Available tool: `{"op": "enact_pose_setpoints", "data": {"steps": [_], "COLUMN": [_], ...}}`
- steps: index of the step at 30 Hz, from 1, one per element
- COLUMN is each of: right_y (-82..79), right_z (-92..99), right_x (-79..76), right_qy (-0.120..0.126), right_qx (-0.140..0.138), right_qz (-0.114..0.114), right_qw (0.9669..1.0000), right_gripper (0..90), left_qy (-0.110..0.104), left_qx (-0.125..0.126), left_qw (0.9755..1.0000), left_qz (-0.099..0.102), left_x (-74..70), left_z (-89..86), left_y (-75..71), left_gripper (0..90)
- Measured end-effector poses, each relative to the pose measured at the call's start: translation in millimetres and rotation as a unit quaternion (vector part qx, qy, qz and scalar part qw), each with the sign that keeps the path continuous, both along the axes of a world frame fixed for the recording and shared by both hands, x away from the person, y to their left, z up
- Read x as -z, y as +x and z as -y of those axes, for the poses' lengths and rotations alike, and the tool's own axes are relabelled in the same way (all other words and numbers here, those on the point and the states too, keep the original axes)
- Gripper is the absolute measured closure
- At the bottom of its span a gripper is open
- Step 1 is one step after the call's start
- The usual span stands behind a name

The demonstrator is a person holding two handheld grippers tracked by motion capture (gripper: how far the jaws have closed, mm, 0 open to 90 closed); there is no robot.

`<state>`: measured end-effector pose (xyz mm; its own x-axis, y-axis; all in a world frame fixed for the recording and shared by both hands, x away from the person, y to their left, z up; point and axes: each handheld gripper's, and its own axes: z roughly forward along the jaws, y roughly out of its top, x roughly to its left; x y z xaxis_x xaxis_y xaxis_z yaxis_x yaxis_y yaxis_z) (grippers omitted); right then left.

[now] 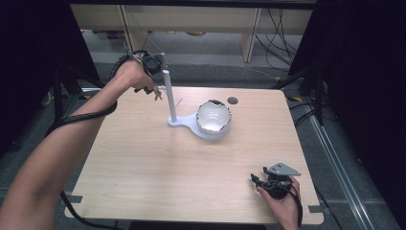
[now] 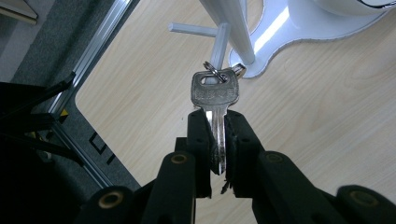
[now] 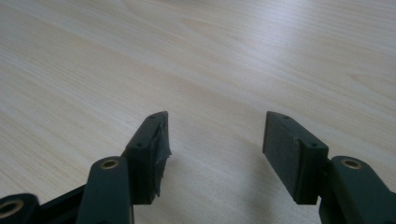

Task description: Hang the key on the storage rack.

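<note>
The wooden table [image 1: 143, 163] carries all items, and the white stand [image 1: 191, 125] on it serves as the landmark for every position below; the stand consists of a flat white base, an upright post [image 1: 168, 96] at its left end and thin horizontal pegs [image 2: 194, 29] branching from the post; a white bowl [image 1: 214, 116] with a dark rim edge sits on the right part of the stand's base, just beside the post; a small round hole in the tabletop lies beyond the bowl, toward the far edge; the person's left forearm [image 1: 62, 143] reaches across the table's left edge toward the post, and the left gripper [image 1: 154, 91] is held raised, just to the left of the post near its upper part; in the left gripper view its two black jaws are closed tight on the blade of a silver key [image 2: 215, 100], the key's head pointing away from the jaws toward the post; the key ring [image 2: 215, 73] through the key's head lies against a white peg of the stand, though whether it is threaded over the peg cannot be told; the right gripper [image 1: 262, 181] rests low at the table's near right corner, well apart from the stand; its jaws stand wide apart, with bare wood between the pads [image 3: 280, 147] and nothing gripped.
</note>
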<state>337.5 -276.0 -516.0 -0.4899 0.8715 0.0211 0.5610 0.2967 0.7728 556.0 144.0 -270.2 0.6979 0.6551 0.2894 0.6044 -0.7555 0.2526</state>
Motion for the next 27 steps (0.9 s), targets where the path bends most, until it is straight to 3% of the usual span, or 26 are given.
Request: {"op": "enact_pose_setpoints", "data": {"steps": [5, 8, 9, 17, 20, 26, 27], "right_y": [0.0, 0.1, 0.2, 0.4, 1.0, -0.7, -0.6], "right_z": [-0.1, -0.1, -0.4, -0.4, 0.9, -1.3, -0.8], "right_x": [0.0, 0.0, 0.5, 0.4, 0.2, 0.0, -0.1], "right_qy": [0.0, 0.0, -0.004, -0.004, -0.011, -0.005, -0.011], "right_qx": [0.0, 0.0, 0.004, 0.003, 0.002, 0.01, 0.011], "right_qz": [0.0, 0.0, 0.003, 0.001, 0.011, 0.003, 0.01], "right_qw": [1.0, 1.0, 1.0, 1.0, 0.9999, 0.9999, 0.9998], "right_gripper": [41.8, 41.8, 41.8, 41.8, 41.8, 41.8, 41.8], "left_qy": [-0.03, -0.036, -0.05, -0.067, -0.086, -0.098, -0.098], "left_qx": [-0.002, 0.002, -0.004, -0.005, -0.014, -0.021, -0.02], "left_qw": [0.9993, 0.9991, 0.9984, 0.9963, 0.9946, 0.9929, 0.993], "left_qz": [0.02, 0.022, 0.026, 0.054, 0.056, 0.065, 0.064], "left_x": [-2.3, -4.4, -5.2, -5.7, -2.9, 2.7, 3.0], "left_z": [-1.7, -3.0, -4.8, -19.1, -23.8, -32.3, -33.3], "left_y": [-4.1, -6.8, -8.9, -17.2, -22.5, -32.7, -34.4], "left_gripper": [72.6, 69.0, 67.3, 55.2, 50.2, 43.4, 42.2]}}
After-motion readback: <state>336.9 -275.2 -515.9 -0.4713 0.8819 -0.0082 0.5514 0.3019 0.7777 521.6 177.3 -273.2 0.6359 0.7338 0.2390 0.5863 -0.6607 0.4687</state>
